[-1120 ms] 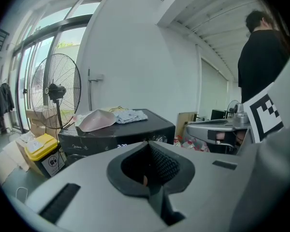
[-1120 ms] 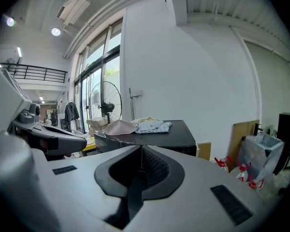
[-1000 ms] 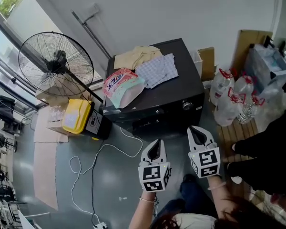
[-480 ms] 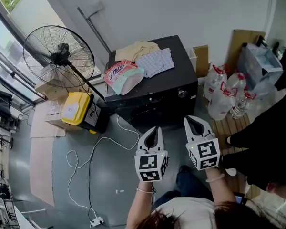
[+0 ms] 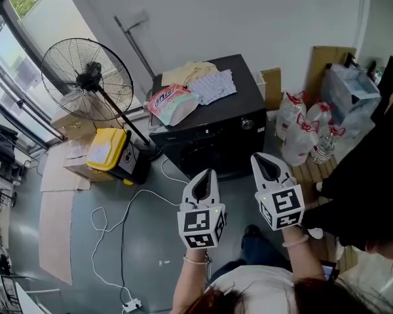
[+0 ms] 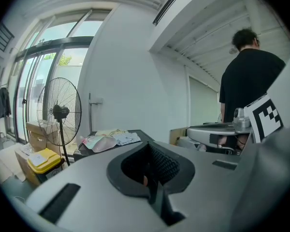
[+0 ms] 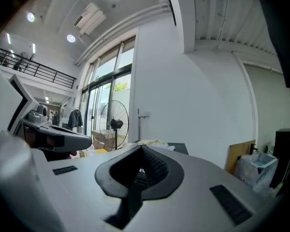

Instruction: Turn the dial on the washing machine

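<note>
The black washing machine [image 5: 209, 120] stands against the wall, and its round silver dial [image 5: 247, 124] shows on the front panel at the right. Both grippers hang in the air in front of it, well short of the panel. My left gripper [image 5: 203, 178] is shut with nothing in it and points at the machine's lower front. My right gripper [image 5: 265, 160] is also shut and empty, below the dial. In the left gripper view the machine's top [image 6: 111, 139] lies beyond the shut left gripper [image 6: 152, 187]. The right gripper [image 7: 135, 178] also shows shut in its own view.
A pink bag [image 5: 170, 103] and folded cloths [image 5: 213, 85] lie on the machine's top. A standing fan [image 5: 85, 80] and a yellow box [image 5: 105, 152] are at the left, a white cable [image 5: 128, 214] on the floor. Water bottles [image 5: 301, 133] and a person in black [image 5: 367, 175] are at the right.
Both grippers have risen toward the head camera and look larger. The machine sits higher and smaller in the picture. The jaws stay shut.
</note>
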Motion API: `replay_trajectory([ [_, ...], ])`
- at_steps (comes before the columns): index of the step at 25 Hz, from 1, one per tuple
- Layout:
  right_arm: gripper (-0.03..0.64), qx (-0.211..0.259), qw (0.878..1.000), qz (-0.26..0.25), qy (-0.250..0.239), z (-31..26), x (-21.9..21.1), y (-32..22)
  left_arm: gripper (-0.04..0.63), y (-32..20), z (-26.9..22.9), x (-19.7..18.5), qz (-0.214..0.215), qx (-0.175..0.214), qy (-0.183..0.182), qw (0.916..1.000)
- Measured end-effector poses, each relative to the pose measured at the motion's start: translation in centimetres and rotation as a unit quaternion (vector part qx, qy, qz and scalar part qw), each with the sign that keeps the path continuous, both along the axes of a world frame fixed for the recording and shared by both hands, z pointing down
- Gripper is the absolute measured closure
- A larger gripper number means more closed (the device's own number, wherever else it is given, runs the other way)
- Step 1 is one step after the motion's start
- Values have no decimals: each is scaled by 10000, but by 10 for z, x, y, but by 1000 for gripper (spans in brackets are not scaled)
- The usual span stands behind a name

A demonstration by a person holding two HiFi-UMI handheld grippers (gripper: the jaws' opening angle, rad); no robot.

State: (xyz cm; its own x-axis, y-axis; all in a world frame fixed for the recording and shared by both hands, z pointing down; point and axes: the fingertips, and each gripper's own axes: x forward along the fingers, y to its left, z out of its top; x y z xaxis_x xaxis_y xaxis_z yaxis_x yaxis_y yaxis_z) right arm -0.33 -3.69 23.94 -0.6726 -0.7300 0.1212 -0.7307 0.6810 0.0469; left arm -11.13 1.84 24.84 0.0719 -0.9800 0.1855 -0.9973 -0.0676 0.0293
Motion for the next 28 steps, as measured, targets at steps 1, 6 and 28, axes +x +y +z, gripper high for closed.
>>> replay_trajectory([
  [1, 589, 32, 10000, 12, -12, -4, 1, 5, 581, 5, -5, 0, 7, 43, 1, 10000],
  [6, 591, 191, 9997, 88, -78, -23, 10, 29, 580, 28, -22, 3, 60, 190, -36, 9998],
  [28, 591, 476, 9985, 224, -162, -53, 27, 94, 581, 88, -50, 13, 235, 419, -142, 9987],
])
